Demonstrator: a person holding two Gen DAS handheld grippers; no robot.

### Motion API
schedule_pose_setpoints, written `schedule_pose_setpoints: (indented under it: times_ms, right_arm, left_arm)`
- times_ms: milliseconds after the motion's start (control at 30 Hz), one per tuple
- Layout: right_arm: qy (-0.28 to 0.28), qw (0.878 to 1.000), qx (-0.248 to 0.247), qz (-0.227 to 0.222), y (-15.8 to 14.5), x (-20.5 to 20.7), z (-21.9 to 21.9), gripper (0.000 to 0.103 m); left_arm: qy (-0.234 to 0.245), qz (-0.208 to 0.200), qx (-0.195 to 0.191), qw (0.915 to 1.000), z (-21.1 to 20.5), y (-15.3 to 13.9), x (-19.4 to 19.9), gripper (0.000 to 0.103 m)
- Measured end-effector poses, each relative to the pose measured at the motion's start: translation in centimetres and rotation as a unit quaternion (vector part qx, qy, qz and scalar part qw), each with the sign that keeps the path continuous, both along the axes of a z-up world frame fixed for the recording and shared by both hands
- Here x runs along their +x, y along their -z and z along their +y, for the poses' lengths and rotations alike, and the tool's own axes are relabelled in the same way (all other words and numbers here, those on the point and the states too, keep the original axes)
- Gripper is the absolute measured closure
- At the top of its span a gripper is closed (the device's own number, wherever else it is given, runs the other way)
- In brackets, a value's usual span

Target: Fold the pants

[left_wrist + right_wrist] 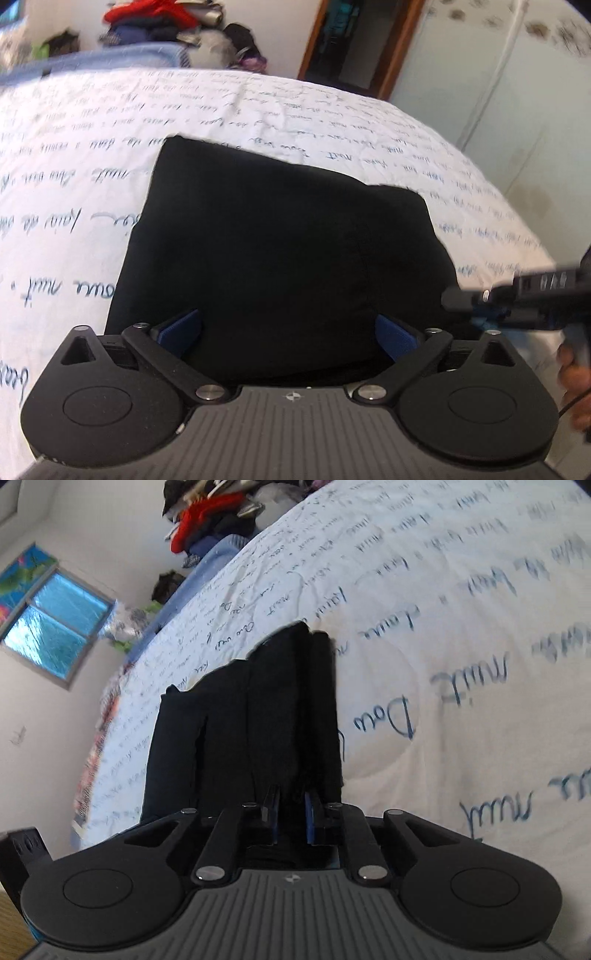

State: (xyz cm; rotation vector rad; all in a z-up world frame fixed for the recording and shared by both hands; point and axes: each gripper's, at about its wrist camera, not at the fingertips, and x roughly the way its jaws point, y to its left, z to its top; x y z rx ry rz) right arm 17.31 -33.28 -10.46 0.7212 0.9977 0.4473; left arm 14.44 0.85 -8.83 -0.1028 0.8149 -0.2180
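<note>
While the left gripper (288, 338) hangs over the near edge of the folded pants (280, 254) on the bed (332, 110), fingers wide apart, the right gripper (291, 814) has its fingers clamped on the pants' edge.

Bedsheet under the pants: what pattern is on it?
White bedsheet with lines of blue cursive handwriting; clearest in the left wrist view.

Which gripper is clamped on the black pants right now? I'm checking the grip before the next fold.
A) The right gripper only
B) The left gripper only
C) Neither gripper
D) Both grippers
A: the right gripper has its blue pads nearly together with a fold of the black pants pinched between them, while the left gripper stands wide open over the cloth on the white bedsheet.
</note>
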Motion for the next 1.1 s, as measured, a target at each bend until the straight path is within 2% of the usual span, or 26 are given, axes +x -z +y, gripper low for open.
schedule_pose_setpoints:
  times_ms: [67,200,300,400,500,600,633,667,800,900,1000,1100]
  right_arm:
    - [-0.004,1.000,-0.017,-0.007,-0.8,-0.3,0.4,0.090]
    - [0.002,1.000,-0.029,-0.004,-2.8,-0.3,-0.1,0.086]
    - [0.028,0.996,-0.052,-0.060,-5.9,0.2,-0.5,0.086]
    - [0.005,0.993,-0.066,-0.097,-8.0,2.1,1.9,0.086]
    - [-0.053,0.992,-0.075,-0.086,-7.3,4.1,5.6,0.085]
    - [-0.083,0.990,-0.104,-0.047,-4.4,5.2,7.9,0.086]
    - [-0.086,0.990,-0.102,-0.047,-3.5,5.1,7.9,0.086]
    - [-0.085,0.991,-0.090,-0.057,-3.1,4.7,7.5,0.086]
    - [-0.073,0.996,-0.033,-0.038,-2.0,4.1,5.2,0.089]
    - [-0.075,0.995,-0.045,-0.042,-2.7,3.5,5.3,0.088]
    - [-0.063,0.993,-0.077,-0.056,-4.8,3.6,5.8,0.086]
    - [-0.056,0.989,-0.093,-0.099,-7.6,4.5,6.1,0.085]
  left_arm:
    - [-0.001,0.006,0.004,1.0000,-0.2,-0.4,0.1,0.001]
    - [-0.024,0.020,-0.032,0.9990,1.2,-1.4,0.6,0.001]
    - [-0.038,0.032,-0.034,0.9982,1.7,-0.8,1.2,0.001]
    - [-0.033,0.028,-0.014,0.9990,1.0,-0.8,1.2,0.001]
    - [-0.031,0.025,-0.006,0.9992,0.8,-0.6,1.1,0.001]
    - [-0.028,0.022,-0.007,0.9993,0.9,-0.5,1.0,0.001]
    - [-0.027,0.021,-0.008,0.9994,1.0,-0.5,0.9,0.001]
    - [-0.026,0.020,-0.007,0.9994,1.0,-0.4,0.9,0.001]
    - [-0.022,0.018,-0.004,0.9996,0.9,-0.4,0.8,0.001]
    - [-0.021,0.016,-0.002,0.9996,0.8,-0.3,0.7,0.001]
    - [-0.020,0.017,-0.004,0.9996,1.0,-0.4,0.7,0.001]
    - [-0.021,0.015,-0.005,0.9997,1.0,-0.5,0.5,0.001]
